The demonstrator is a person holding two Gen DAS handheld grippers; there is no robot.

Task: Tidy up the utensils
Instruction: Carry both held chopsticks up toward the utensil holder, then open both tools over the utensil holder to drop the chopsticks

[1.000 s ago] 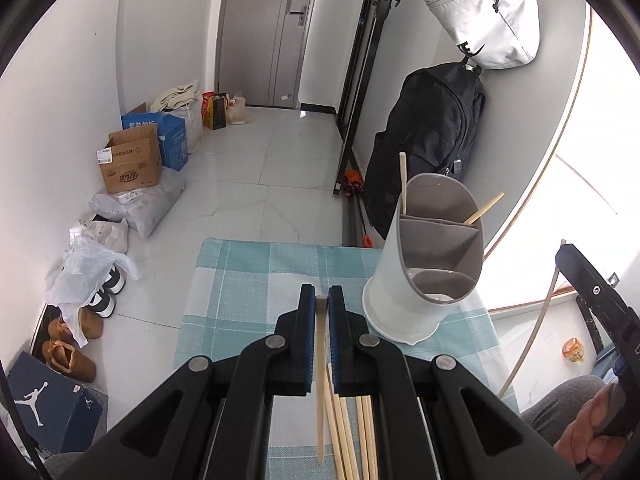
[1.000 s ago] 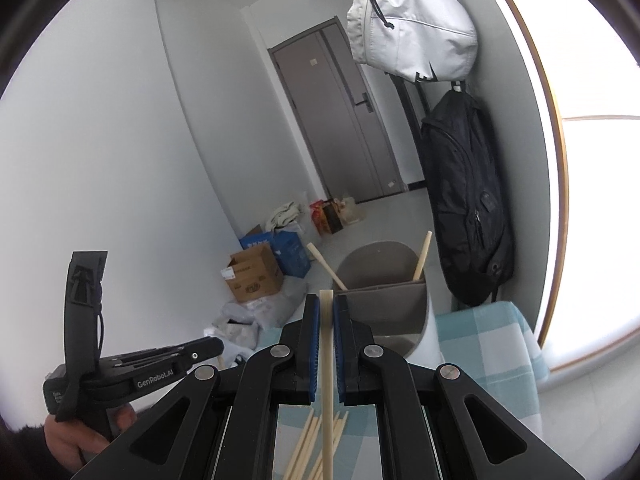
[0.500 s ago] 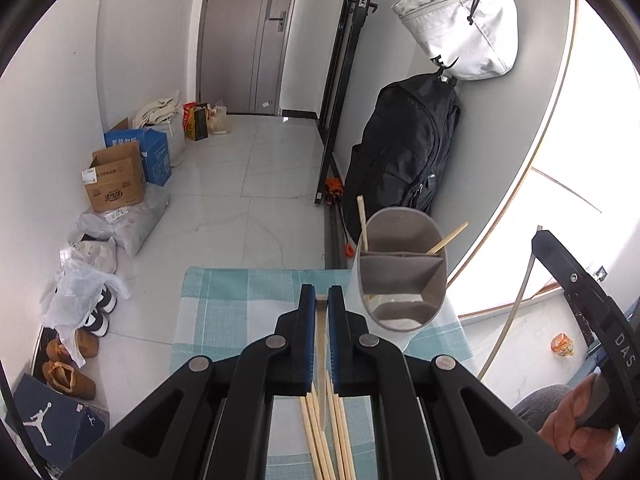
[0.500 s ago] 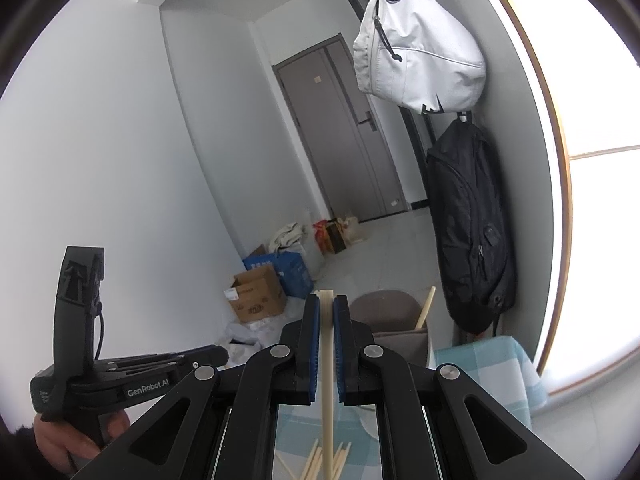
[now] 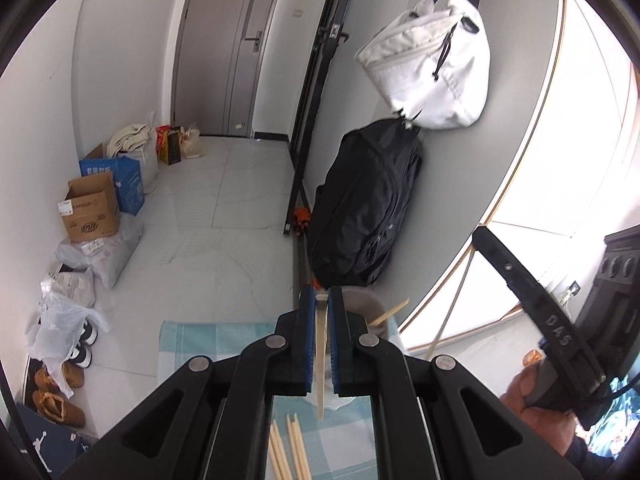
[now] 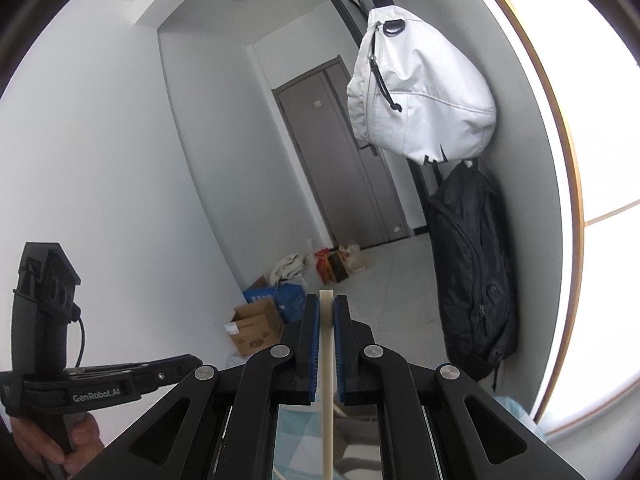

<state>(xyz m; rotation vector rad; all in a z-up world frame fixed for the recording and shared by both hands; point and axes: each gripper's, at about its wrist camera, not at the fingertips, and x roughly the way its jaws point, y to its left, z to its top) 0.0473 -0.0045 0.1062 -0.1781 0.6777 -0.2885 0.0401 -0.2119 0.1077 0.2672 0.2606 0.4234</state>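
My left gripper [image 5: 320, 300] is shut on one pale wooden chopstick [image 5: 321, 360] that hangs down between its blue pads, lifted above the checked cloth [image 5: 208, 344]. Just beyond its tips stands the grey utensil holder [image 5: 366, 304], mostly hidden, with a chopstick [image 5: 390, 312] leaning out of it. Several loose chopsticks [image 5: 290, 448] lie on the cloth below. My right gripper [image 6: 327, 300] is shut on another chopstick [image 6: 327, 392], held upright; part of the holder [image 6: 356, 432] shows under its fingers. Each view shows the other gripper in a hand at its edge.
A white bag [image 5: 432, 68] and a black backpack [image 5: 360, 216] hang on the wall behind the holder. Boxes [image 5: 90, 212], bags and shoes [image 5: 60, 396] line the floor at the left. A grey door [image 6: 340, 152] closes the hallway.
Both grippers have risen with their chopsticks. The holder and cloth have slid down in both views, and the left chopstick has come up off the pile.
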